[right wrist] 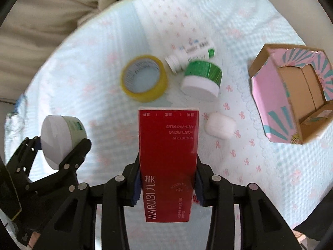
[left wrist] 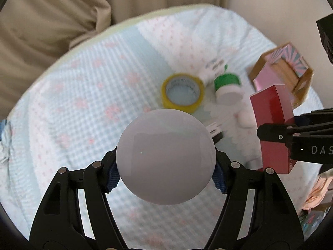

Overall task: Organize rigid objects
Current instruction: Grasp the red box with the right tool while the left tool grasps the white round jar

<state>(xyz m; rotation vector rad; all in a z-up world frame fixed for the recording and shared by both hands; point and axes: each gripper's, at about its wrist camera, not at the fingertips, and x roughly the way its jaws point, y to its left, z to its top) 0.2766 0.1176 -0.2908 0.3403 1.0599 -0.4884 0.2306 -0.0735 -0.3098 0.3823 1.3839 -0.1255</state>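
My left gripper [left wrist: 165, 174] is shut on a white round jar [left wrist: 165, 156], held above the bed; it also shows in the right wrist view [right wrist: 60, 138], at the left. My right gripper [right wrist: 167, 184] is shut on a red MARUBI box [right wrist: 168, 162], also seen in the left wrist view [left wrist: 272, 129]. On the quilt lie a yellow tape roll [right wrist: 144, 78], a green-banded jar [right wrist: 201, 80], a white bottle [right wrist: 190, 55] on its side and a small white lump [right wrist: 220, 128].
An open pink-and-teal cardboard box [right wrist: 291, 100] lies on the quilt [right wrist: 104, 41] at the right. Beige curtain folds [left wrist: 52, 20] hang behind the bed. Coloured items sit at the lower right edge [left wrist: 316, 198].
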